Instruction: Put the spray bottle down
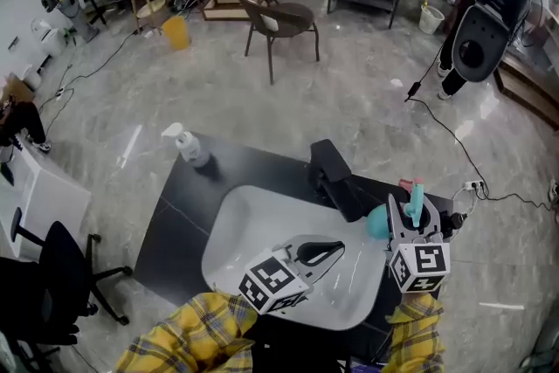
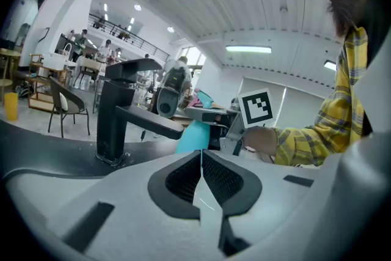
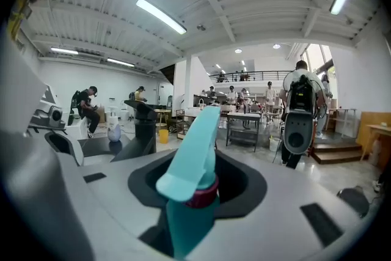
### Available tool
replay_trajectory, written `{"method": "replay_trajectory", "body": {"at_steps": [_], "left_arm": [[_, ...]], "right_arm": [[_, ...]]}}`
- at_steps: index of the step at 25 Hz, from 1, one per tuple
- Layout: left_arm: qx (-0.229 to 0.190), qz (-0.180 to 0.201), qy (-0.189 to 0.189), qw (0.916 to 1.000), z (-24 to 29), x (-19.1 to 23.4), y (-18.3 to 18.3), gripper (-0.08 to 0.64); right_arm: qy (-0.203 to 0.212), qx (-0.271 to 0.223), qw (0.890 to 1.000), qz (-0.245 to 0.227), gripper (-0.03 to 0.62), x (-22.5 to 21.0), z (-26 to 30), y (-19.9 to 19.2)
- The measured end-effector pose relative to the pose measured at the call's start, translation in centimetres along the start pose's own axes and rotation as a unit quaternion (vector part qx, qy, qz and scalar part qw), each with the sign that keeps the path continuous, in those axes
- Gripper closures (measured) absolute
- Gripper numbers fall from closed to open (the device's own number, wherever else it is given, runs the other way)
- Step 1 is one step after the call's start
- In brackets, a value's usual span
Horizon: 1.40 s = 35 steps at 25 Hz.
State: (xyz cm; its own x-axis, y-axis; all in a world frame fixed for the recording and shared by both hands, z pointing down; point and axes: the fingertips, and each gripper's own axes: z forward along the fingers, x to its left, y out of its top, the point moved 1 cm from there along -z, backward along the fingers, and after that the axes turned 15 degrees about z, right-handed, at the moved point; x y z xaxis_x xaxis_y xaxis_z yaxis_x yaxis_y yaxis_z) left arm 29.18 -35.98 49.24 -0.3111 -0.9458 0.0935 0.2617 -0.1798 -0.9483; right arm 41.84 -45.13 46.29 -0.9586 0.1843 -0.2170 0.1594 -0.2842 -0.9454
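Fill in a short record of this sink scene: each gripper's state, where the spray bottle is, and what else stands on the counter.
left gripper: shut, empty, over the white oval sink basin
right gripper: shut on the teal plastic spray bottle, which has a dark red collar
bottle place: right of the basin, beside the black box-shaped faucet; its base is hidden, so contact with the counter is unclear
also on counter: white pump soap dispenser, far left on the black countertop
task status: bottle not yet released
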Motion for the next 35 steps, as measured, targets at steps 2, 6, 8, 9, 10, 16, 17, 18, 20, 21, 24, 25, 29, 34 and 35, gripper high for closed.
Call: {"method": "replay_trajectory", "body": {"at_steps": [2,6,8,9,10,16,17,18,20,21,24,25,29,34,35], "left_arm": [[0.003,-0.002,0.002,1.0,-0.1,0.1,-0.4,0.552],[0.002,-0.003,0.008,1.0,-0.2,0.2,-0.4,0.552],[0.002,-0.003,0.012,0.9999,-0.4,0.3,-0.4,0.552],[0.002,-0.003,0.013,0.9999,-0.4,0.4,-0.5,0.551],[0.002,-0.004,0.014,0.9999,-0.5,0.4,-0.6,0.552],[0.004,-0.006,0.016,0.9998,-0.4,0.0,-0.8,0.551],[0.005,-0.006,0.017,0.9998,-0.3,0.0,-0.8,0.552],[0.006,-0.007,0.017,0.9998,-0.3,0.0,-0.8,0.552],[0.006,-0.008,0.017,0.9998,-0.4,0.0,-0.9,0.552],[0.006,-0.009,0.017,0.9998,-0.4,0.0,-0.9,0.552],[0.005,-0.012,0.019,0.9997,-0.7,0.3,-1.2,0.552],[0.004,-0.013,0.02,0.9997,-0.8,0.4,-1.2,0.552],[-0.001,-0.016,0.022,0.9996,-1.2,0.8,-1.1,0.552],[-0.008,-0.015,0.024,0.9996,-1.6,0.7,-0.8,0.552],[-0.009,-0.015,0.024,0.9996,-1.6,0.7,-0.8,0.552]], "right_arm": [[-0.007,-0.006,1.0,0.0,0.449,-0.5,0.3,0.1],[-0.025,-0.024,0.999,0.002,0.449,-1.5,0.2,0.7],[-0.036,-0.033,0.999,-0.001,0.449,-1.8,0.2,0.9],[-0.041,-0.036,0.999,-0.004,0.449,-1.9,0.3,0.9],[-0.045,-0.037,0.998,-0.009,0.449,-2.0,0.4,0.9],[-0.065,-0.035,0.997,-0.025,0.449,-2.8,0.9,0.9],[-0.069,-0.033,0.997,-0.029,0.449,-2.9,1.2,1.0],[-0.07,-0.031,0.997,-0.032,0.448,-2.9,1.4,1.1],[-0.069,-0.033,0.997,-0.032,0.448,-2.8,1.7,1.2],[-0.069,-0.035,0.997,-0.031,0.446,-2.8,1.8,1.1],[-0.071,-0.042,0.996,-0.033,0.445,-2.7,2.0,1.1],[-0.071,-0.043,0.996,-0.033,0.445,-2.6,2.1,1.1],[-0.071,-0.043,0.996,-0.035,0.445,-2.5,2.2,1.1],[-0.073,-0.044,0.996,-0.026,0.42,-2.4,2.0,0.9],[-0.072,-0.044,0.996,-0.024,0.409,-2.4,2.0,0.8]]}}
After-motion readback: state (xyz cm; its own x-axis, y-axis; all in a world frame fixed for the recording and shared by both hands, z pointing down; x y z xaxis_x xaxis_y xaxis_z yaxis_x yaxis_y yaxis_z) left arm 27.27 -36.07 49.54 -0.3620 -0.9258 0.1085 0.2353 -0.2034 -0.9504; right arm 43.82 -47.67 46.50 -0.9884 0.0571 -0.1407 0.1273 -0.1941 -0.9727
